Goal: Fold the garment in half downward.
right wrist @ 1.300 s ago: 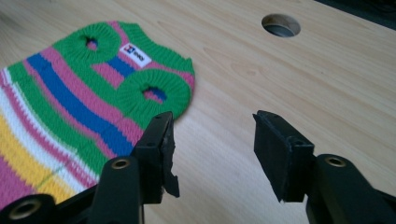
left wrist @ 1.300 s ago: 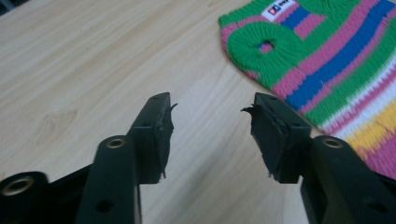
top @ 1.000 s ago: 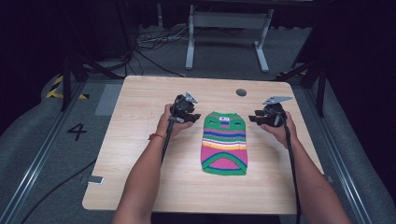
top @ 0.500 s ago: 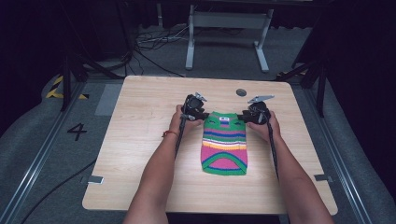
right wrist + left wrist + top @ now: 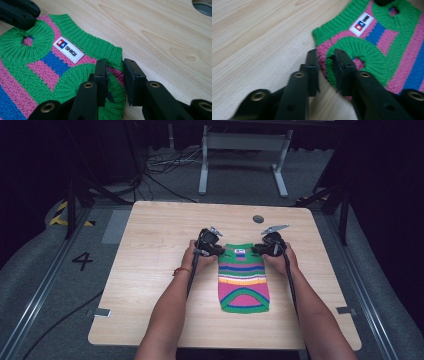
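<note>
Lying lengthwise near-to-far on the tabletop (image 5: pixel 150 270), the striped sweater (image 5: pixel 243 282) is being straddled at its far shoulders: left hand-held gripper (image 5: pixel 325 62) and right hand-held gripper (image 5: pixel 114 68), jaws narrowly parted, apparently not yet clamped.

- The left gripper (image 5: pixel 216 251) has moved in from beside the sweater (image 5: pixel 243 279) to its top left corner, jaws now straddling the knit edge there.
- The right gripper (image 5: pixel 258 249) has likewise closed in from the side to the sweater's top right corner, jaws around that edge.
</note>
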Demonstrator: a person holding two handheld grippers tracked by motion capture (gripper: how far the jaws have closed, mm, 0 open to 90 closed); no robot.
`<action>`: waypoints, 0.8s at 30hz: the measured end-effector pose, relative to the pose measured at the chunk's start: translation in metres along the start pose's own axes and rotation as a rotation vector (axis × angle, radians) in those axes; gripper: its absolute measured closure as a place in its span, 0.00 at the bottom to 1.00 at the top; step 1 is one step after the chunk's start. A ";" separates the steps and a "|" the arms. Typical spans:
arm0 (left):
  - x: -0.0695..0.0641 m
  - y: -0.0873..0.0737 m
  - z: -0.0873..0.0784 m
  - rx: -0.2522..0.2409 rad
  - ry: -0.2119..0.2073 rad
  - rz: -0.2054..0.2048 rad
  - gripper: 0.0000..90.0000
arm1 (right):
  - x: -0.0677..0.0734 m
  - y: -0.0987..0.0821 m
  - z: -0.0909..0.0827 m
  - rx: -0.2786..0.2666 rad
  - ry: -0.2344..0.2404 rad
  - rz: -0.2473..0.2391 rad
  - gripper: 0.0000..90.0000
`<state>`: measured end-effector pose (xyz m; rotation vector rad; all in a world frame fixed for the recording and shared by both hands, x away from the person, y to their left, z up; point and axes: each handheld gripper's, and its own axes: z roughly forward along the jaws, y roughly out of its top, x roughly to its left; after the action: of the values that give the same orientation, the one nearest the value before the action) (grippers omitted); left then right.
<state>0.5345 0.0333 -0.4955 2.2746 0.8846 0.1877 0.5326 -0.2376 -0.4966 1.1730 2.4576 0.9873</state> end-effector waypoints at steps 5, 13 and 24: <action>0.004 0.003 0.000 -0.065 0.112 -0.071 0.54 | 0.002 0.004 -0.004 -0.011 -0.035 0.004 0.77; 0.003 0.008 0.009 -0.070 0.081 -0.068 0.54 | 0.000 0.009 0.005 -0.026 -0.061 0.022 0.72; -0.004 0.014 0.018 -0.044 -0.007 -0.067 0.68 | -0.005 0.008 0.011 -0.017 0.009 0.023 0.77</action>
<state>0.5452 0.0130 -0.5001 2.2002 0.9432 0.1675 0.5458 -0.2323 -0.4994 1.1960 2.4429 1.0201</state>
